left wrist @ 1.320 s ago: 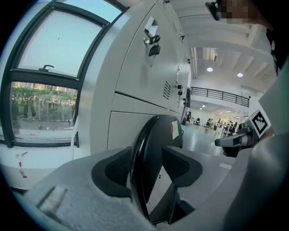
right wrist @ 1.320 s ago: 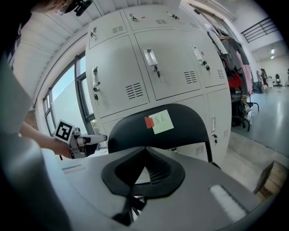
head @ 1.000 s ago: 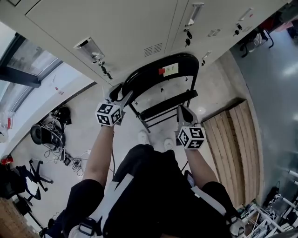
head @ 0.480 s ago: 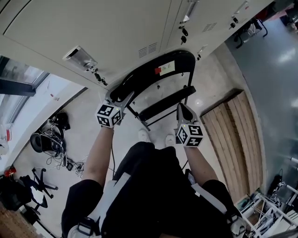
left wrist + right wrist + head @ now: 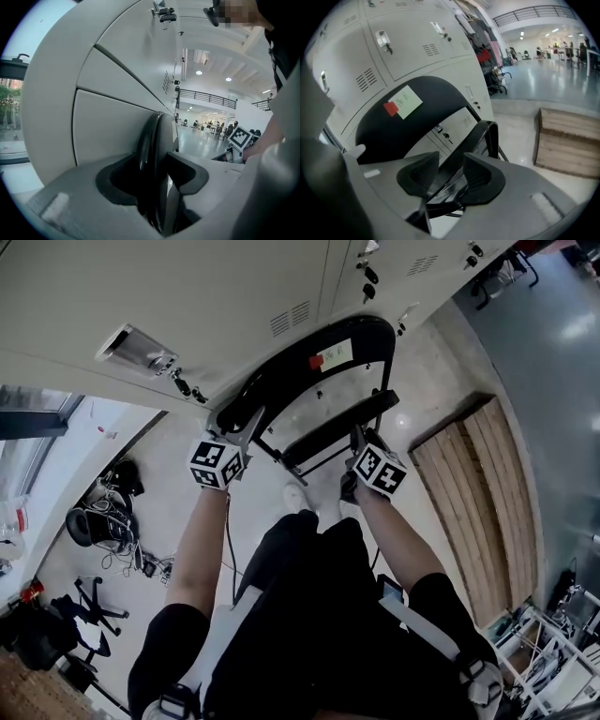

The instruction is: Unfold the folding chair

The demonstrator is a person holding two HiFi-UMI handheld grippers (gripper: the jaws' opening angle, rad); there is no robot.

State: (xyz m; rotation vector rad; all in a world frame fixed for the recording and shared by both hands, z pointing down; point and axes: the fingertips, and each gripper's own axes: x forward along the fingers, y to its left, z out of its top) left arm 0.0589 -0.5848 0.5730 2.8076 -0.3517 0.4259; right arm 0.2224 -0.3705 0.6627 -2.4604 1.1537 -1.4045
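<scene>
The black folding chair leans folded against the grey lockers [image 5: 206,306], its curved backrest [image 5: 309,367] on top and its seat [image 5: 342,427] below. My left gripper [image 5: 246,434] is at the backrest's left corner. Its jaws have just been closing, and in the left gripper view the pads of the left gripper [image 5: 152,166] press on both sides of the backrest edge [image 5: 157,136]. My right gripper [image 5: 359,442] is at the seat. Its jaws have just been opening, and in the right gripper view the right gripper [image 5: 451,171] stands open with the seat's edge [image 5: 480,133] running between the pads.
A red and white label [image 5: 404,103] is stuck on the backrest. A low wooden platform [image 5: 478,512] lies on the floor to the right. Cables and chair bases [image 5: 103,521] clutter the floor at the left. The person's legs [image 5: 309,615] and shoes [image 5: 295,495] are just behind the chair.
My right gripper has dropped from beside the seat onto its edge and rolled. My left gripper has kept its place at the backrest's corner.
</scene>
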